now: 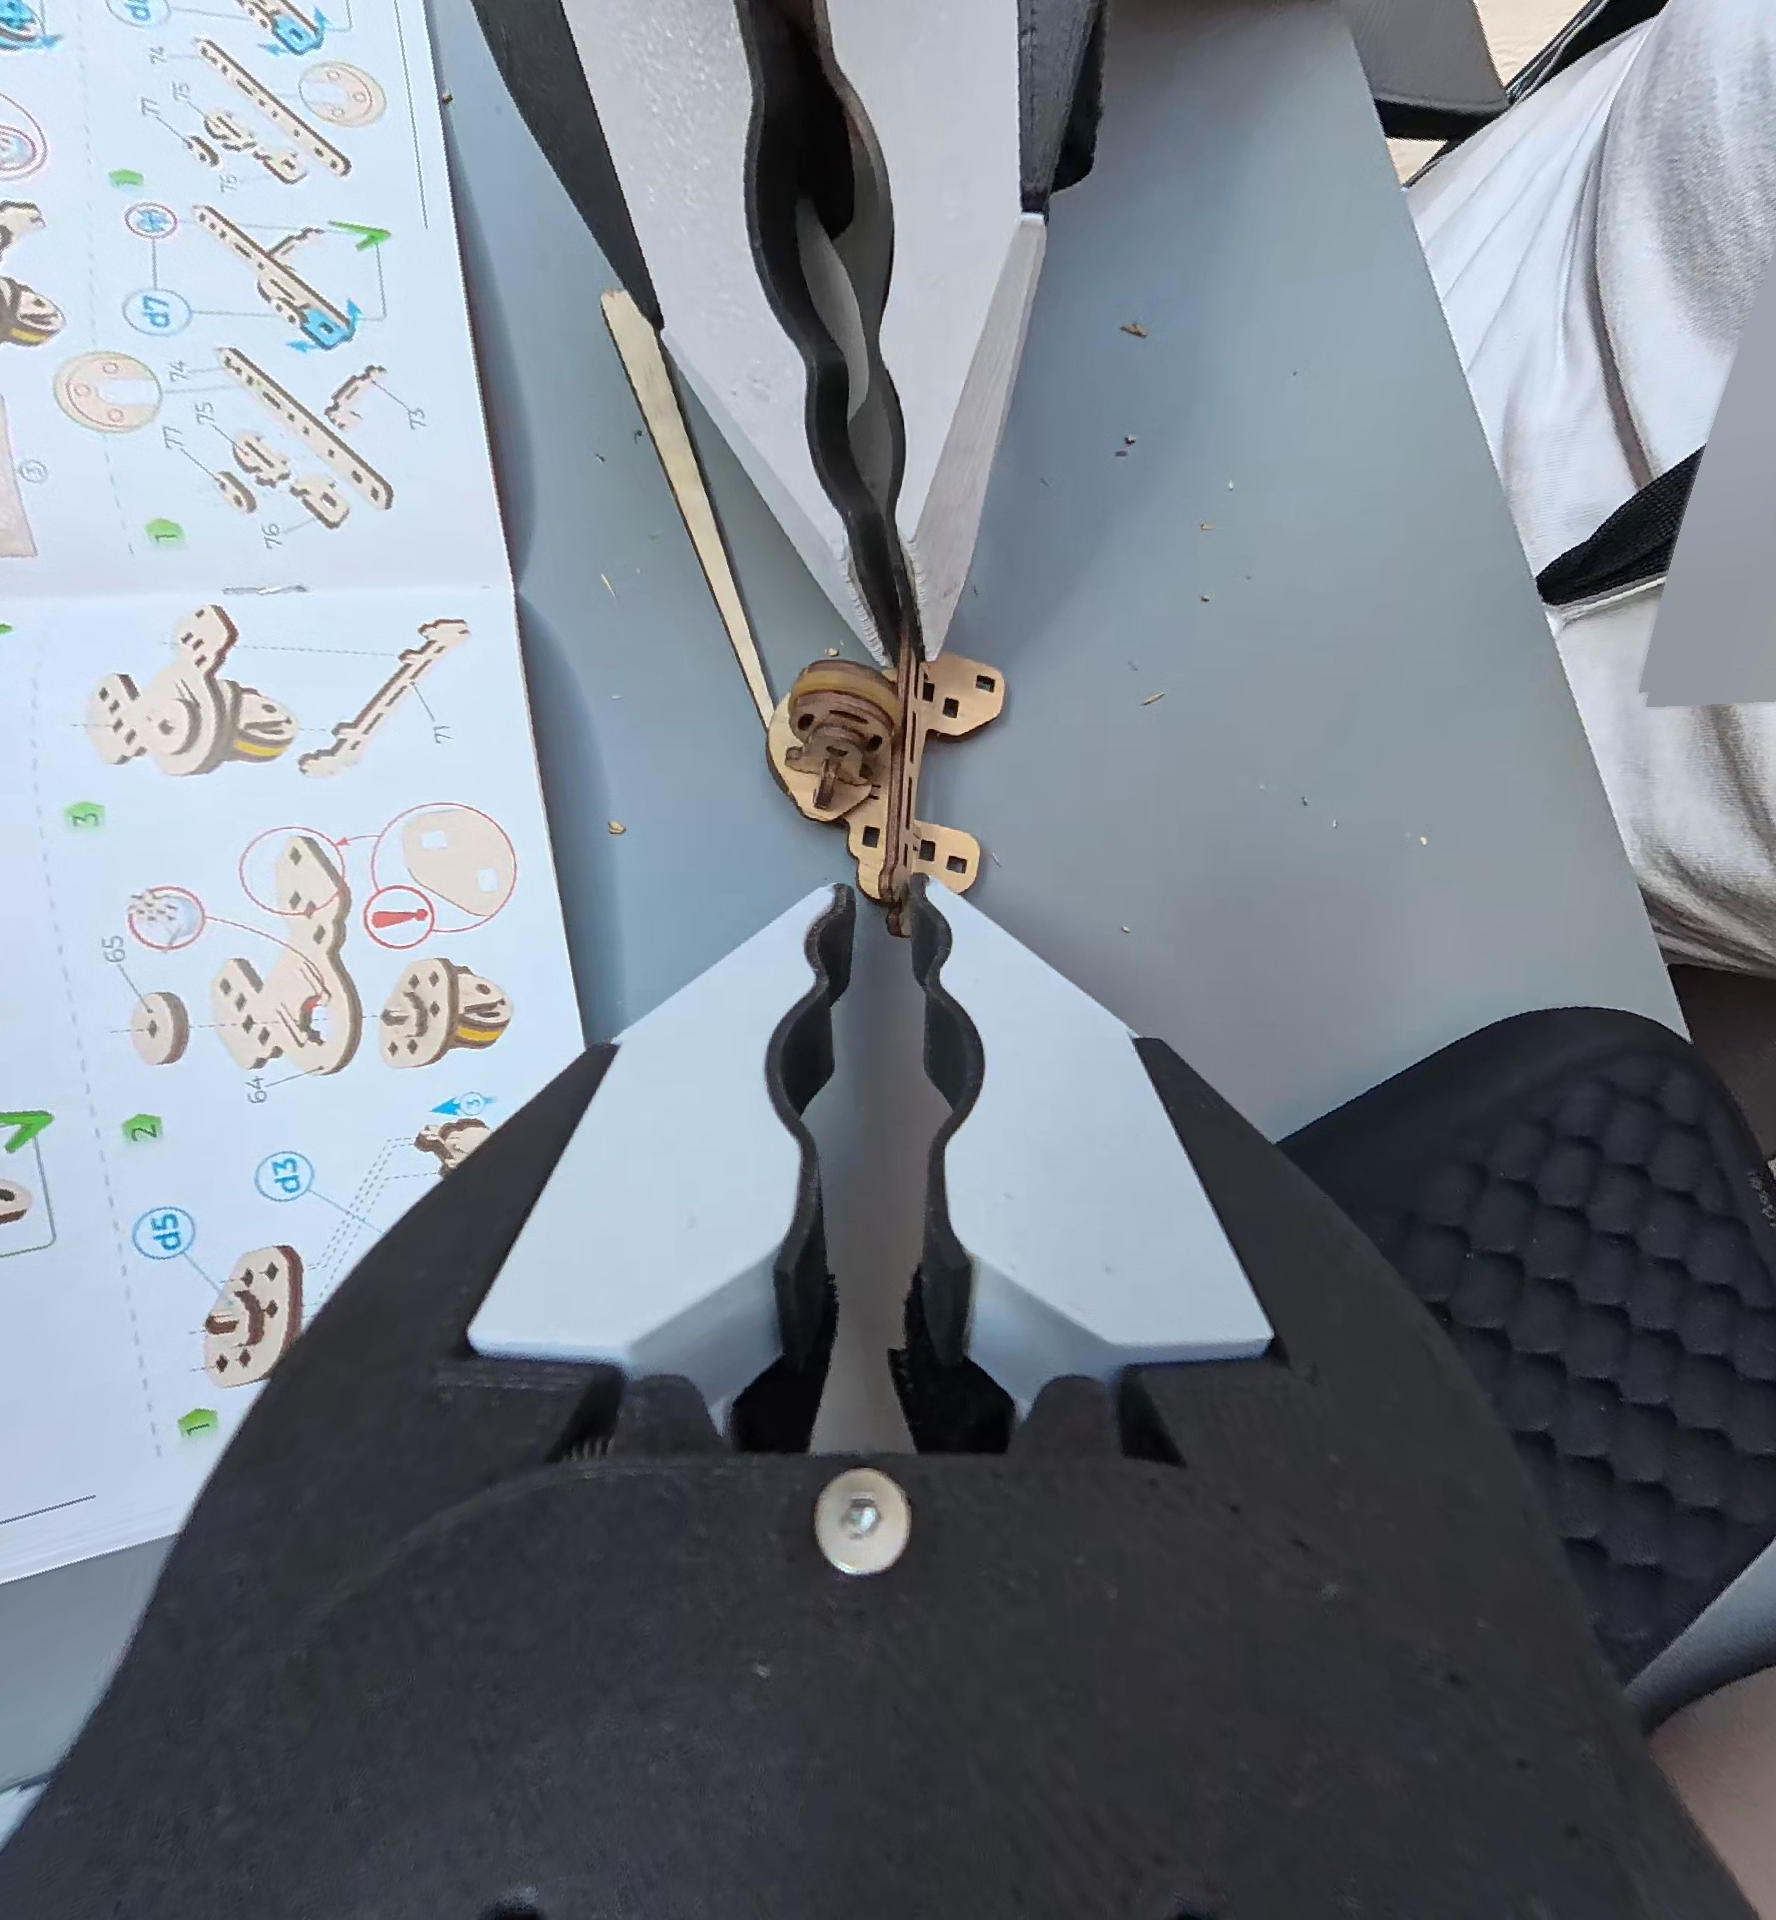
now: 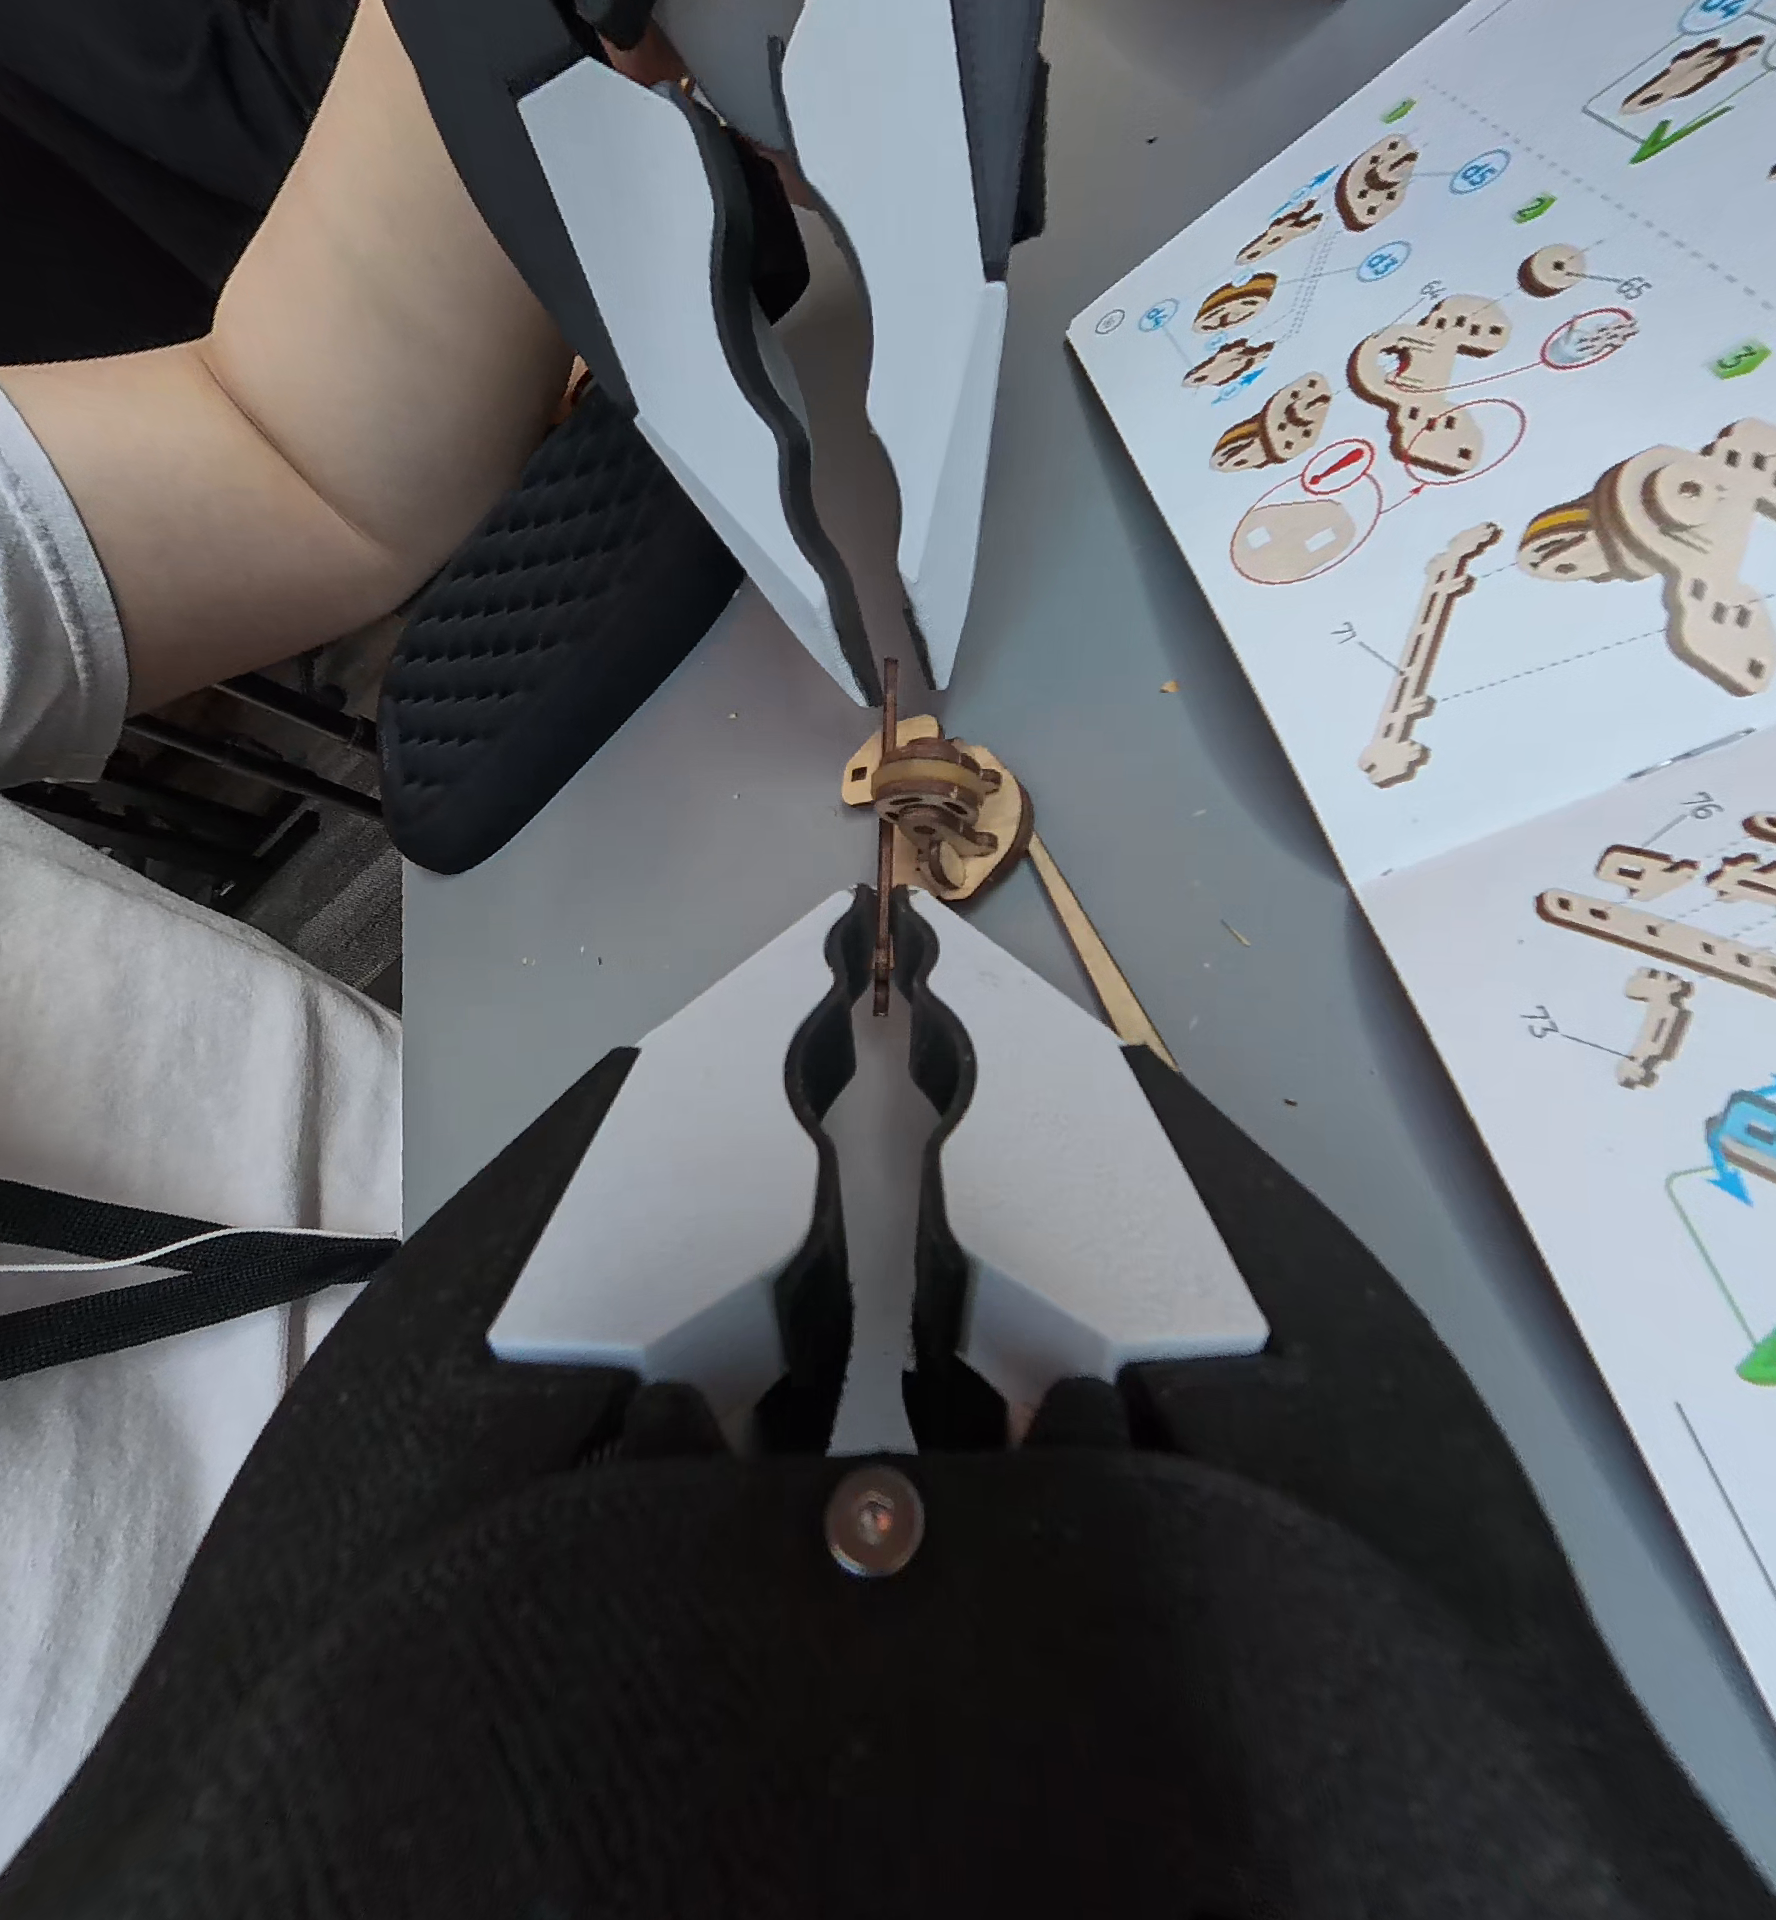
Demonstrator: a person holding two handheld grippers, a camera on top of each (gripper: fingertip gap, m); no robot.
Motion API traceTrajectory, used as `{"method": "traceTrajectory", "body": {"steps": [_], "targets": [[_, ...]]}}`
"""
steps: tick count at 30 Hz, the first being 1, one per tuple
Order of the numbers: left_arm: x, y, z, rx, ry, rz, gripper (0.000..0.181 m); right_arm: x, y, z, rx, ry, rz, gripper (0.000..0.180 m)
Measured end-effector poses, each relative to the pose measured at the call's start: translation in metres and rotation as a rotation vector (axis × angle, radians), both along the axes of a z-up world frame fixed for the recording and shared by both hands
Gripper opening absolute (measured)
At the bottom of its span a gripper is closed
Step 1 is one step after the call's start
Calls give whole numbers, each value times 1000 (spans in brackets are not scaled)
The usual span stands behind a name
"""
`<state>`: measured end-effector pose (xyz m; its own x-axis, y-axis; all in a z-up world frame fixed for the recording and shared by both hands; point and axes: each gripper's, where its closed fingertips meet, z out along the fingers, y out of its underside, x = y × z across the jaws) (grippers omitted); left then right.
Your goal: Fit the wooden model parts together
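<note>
1. The wooden assembly [image 1: 889, 774] is held just over the grey table [image 1: 1227, 623], between the two grippers, which point at each other from opposite sides.
2. It consists of a flat plate with small square holes, a round stacked hub [image 1: 830, 727] on one face, and a thin slotted strip [image 2: 885, 831] that stands on edge across the plate.
3. The right gripper [image 2: 882, 914] is clamped on the near end of the slotted strip; in the right wrist view the strip goes between the black wavy pads [image 2: 830, 966].
4. The left gripper [image 1: 882, 904] has its tips at the other end of the strip. A small gap shows between the fingers, and it is not possible to tell if they press the wood or only touch it.
5. An open instruction booklet [image 1: 219, 727] with drawings of the parts lies on the table beside the work.
6. A thin wooden stick [image 1: 692, 509] lies flat on the table near the assembly, partly under the right gripper.
7. A black mesh armrest [image 1: 1590, 1278] is at the table edge, and a person's arm [image 2: 344, 416] with a white sleeve shows behind it.
</note>
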<state>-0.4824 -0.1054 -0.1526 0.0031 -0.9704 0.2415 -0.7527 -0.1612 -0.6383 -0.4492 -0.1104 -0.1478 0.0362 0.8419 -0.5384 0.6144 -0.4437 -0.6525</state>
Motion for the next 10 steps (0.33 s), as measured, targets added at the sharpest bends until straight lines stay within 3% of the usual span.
{"method": "traceTrajectory", "body": {"steps": [10], "targets": [[9,-5,-1,-16,-9,-17,2,9,6,-1,91,-37,18,2]]}}
